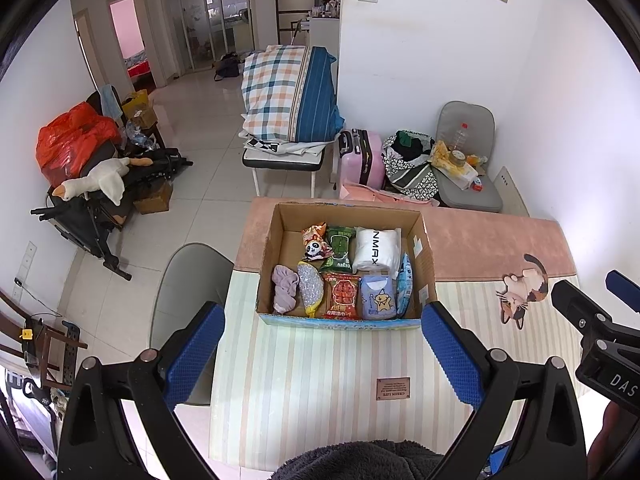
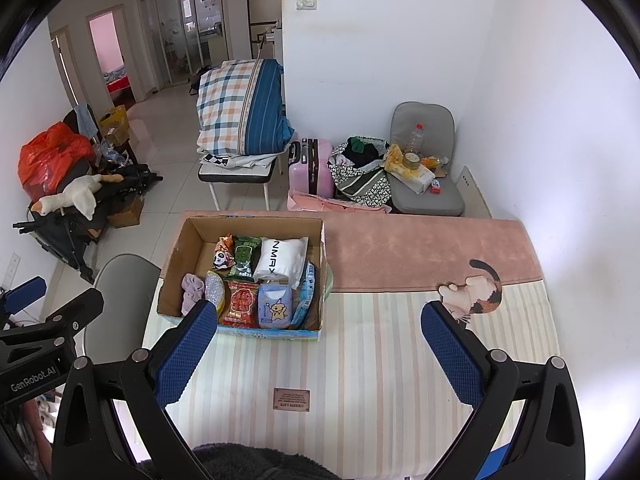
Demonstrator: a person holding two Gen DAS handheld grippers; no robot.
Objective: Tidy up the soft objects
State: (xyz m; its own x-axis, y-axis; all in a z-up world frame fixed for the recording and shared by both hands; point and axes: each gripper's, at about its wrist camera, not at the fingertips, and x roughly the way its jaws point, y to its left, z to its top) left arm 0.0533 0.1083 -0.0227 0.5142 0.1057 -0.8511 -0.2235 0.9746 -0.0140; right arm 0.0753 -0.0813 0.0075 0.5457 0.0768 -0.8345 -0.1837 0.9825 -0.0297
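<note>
A cardboard box (image 1: pixel 425 240) stands on the striped table mat (image 1: pixel 320 372). Inside lie several soft packs: a white pillow pack (image 1: pixel 376 250), a green pack (image 1: pixel 340 248), a panda snack bag (image 1: pixel 316 243), a purple cloth (image 1: pixel 285 288), a red pack (image 1: pixel 340 294) and a blue tissue pack (image 1: pixel 377 296). My left gripper (image 1: pixel 322 354) is open and empty, above the mat in front of the box. My right gripper (image 2: pixel 320 354) is open and empty, to the right of the box (image 2: pixel 172 276), which shows the same contents, such as the white pack (image 2: pixel 280 262).
A pink runner (image 1: pixel 480 248) with a cat figure (image 1: pixel 522 292) covers the table's far side. A grey chair (image 1: pixel 188 284) stands left of the table. Beyond are a bench with a plaid pillow (image 1: pixel 288 96), a pink suitcase (image 1: pixel 362 158) and a cluttered chair (image 1: pixel 464 172).
</note>
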